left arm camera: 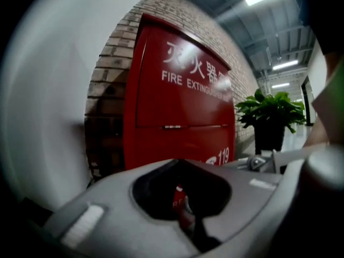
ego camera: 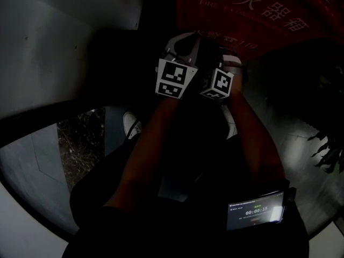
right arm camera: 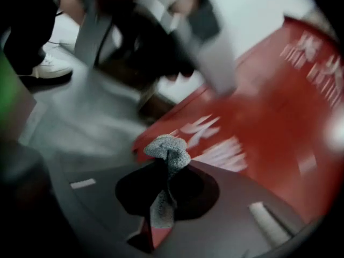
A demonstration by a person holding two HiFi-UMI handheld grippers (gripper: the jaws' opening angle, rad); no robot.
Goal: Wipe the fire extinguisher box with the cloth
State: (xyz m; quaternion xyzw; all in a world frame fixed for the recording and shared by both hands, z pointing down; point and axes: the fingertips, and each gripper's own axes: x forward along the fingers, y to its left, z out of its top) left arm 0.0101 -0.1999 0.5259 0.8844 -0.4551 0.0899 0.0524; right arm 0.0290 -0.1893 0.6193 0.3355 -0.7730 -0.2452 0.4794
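Note:
The red fire extinguisher box (left arm camera: pixel 183 117) stands upright against a brick wall, with white lettering and "119" on its door; in the dark head view the box (ego camera: pixel 252 15) lies ahead of both grippers. My right gripper (right arm camera: pixel 164 198) is shut on a grey cloth (right arm camera: pixel 166 153), whose bunched end sticks out past the jaws close to the box's red face (right arm camera: pixel 269 106). My left gripper (left arm camera: pixel 185 208) is shut with nothing in it and points at the box's lower part. In the head view the two marker cubes sit side by side, left (ego camera: pixel 173 78) and right (ego camera: pixel 217 84).
A potted plant (left arm camera: pixel 271 117) stands right of the box. A white pillar (left arm camera: pixel 43 90) fills the left. A shoe (ego camera: pixel 130 123) rests on the grey floor below the arms. A phone (ego camera: pixel 255 211) with a running timer is at the lower right.

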